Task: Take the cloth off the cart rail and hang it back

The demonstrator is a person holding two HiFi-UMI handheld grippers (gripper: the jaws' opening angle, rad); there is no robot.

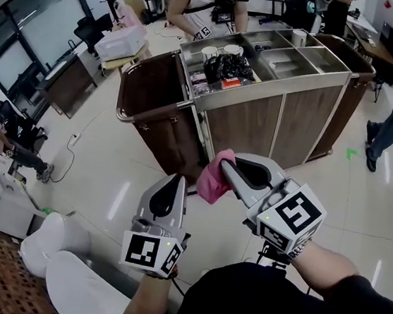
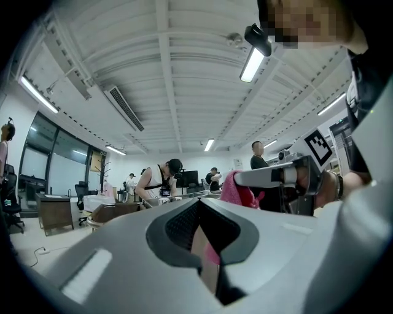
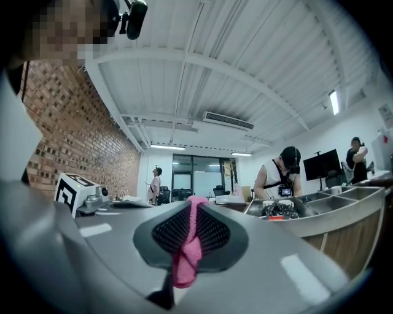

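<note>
The pink cloth [image 1: 214, 177] hangs bunched at the centre of the head view, clamped between the fingers of the right gripper [image 1: 227, 165]. It is clear of the cart rail [image 1: 152, 114], which lies up and to its left. The taking-off looks done, so hanging it back is the step in hand. Just lower left of the cloth, the left gripper [image 1: 177, 179] has its fingers all but together on nothing. The next move probably calls for carrying the cloth over the rail, draping it evenly, and only then releasing.
</note>
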